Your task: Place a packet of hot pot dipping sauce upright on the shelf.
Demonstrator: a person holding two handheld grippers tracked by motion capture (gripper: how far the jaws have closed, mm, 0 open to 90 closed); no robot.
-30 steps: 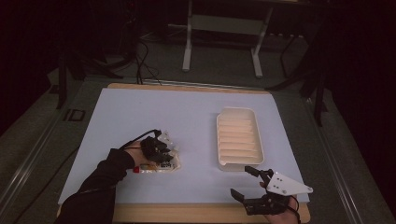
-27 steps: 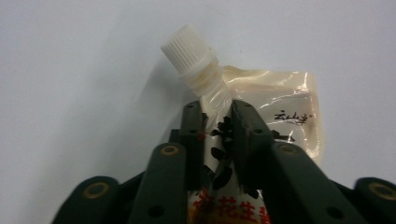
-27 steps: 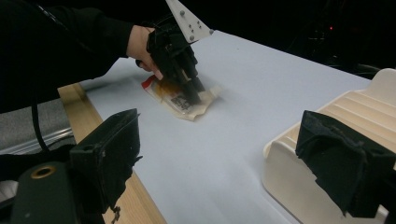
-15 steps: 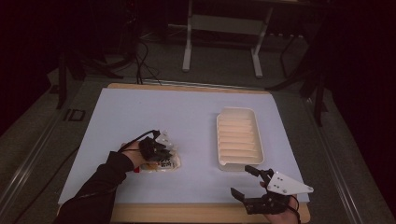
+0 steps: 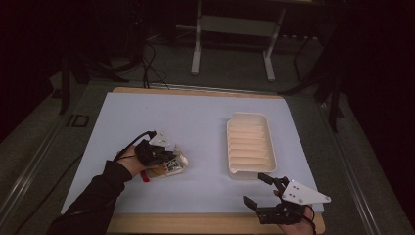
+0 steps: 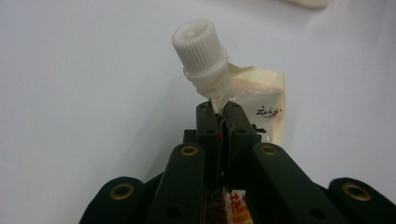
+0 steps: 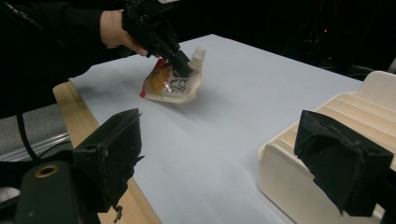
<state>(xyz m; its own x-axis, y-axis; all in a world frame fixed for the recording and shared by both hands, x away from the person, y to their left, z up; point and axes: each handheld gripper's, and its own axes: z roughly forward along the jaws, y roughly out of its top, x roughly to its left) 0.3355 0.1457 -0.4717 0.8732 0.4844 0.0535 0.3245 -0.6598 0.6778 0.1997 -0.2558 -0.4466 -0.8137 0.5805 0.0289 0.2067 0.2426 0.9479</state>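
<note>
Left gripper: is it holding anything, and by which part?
The left gripper is shut on the cream spouted pouch, pinching its top edge just below the white ribbed screw cap.

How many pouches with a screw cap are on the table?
1. The pouch lies on the left part of the table, pinched just below its white cap by the left gripper. No other is visible.

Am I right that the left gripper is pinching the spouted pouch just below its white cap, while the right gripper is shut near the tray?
Not quite: the right gripper is open, its jaws standing wide apart in the right gripper view. The left gripper does pinch the pouch below its cap, near the tray.
</note>
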